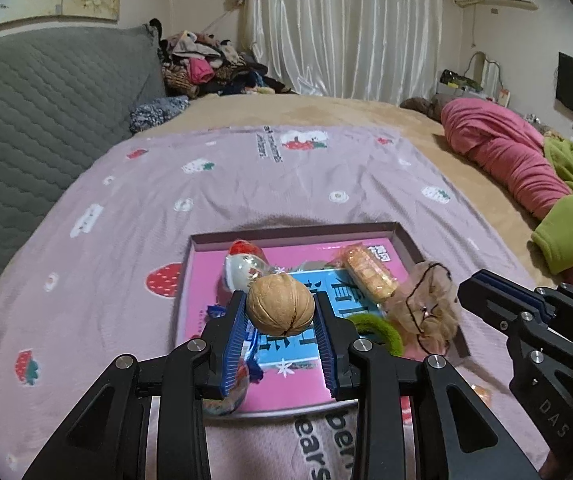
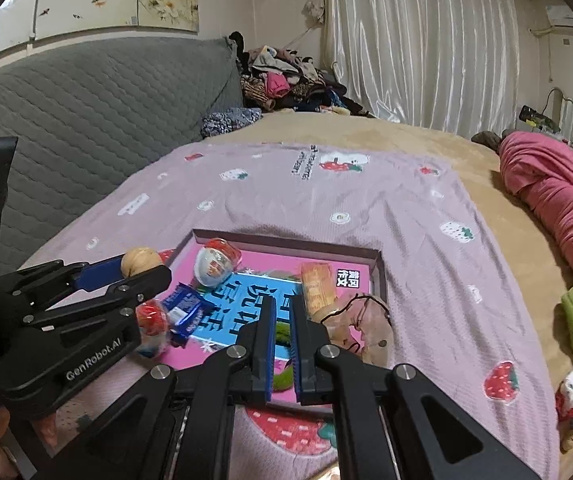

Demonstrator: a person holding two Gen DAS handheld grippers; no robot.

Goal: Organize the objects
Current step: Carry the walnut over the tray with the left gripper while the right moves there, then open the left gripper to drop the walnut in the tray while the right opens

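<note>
Tan and ridged, a walnut (image 1: 280, 305) sits clamped between the blue-padded fingers of the left gripper (image 1: 280, 312), held in the air above a shallow box (image 1: 404, 240) with a bright pink floor. That box rests on a lilac blanket (image 1: 286, 184) printed with strawberries, spread over a bed. Inside the box lie a red-and-white plastic egg (image 1: 242, 266), a wrapped stack of biscuits (image 1: 368, 276), a green fuzzy hair tie (image 1: 378, 330) and a pale fluffy hair tie (image 1: 426, 304) with a thin dark cord looped on it (this one leans against the box's right wall). The right wrist view adds a blue-and-white packet (image 2: 184, 308) and a second small red-and-white sweet (image 2: 152, 320) near the box's left edge, just beneath the left gripper. The right gripper (image 2: 282, 336) hovers over the near part of the box with its jaws closed nearly together and nothing visible between them; the green hair tie shows through the narrow gap, lying below. A grey quilted headboard (image 1: 46, 112) stands at the left, and white curtains (image 1: 346, 28) hang beyond the bed.
</note>
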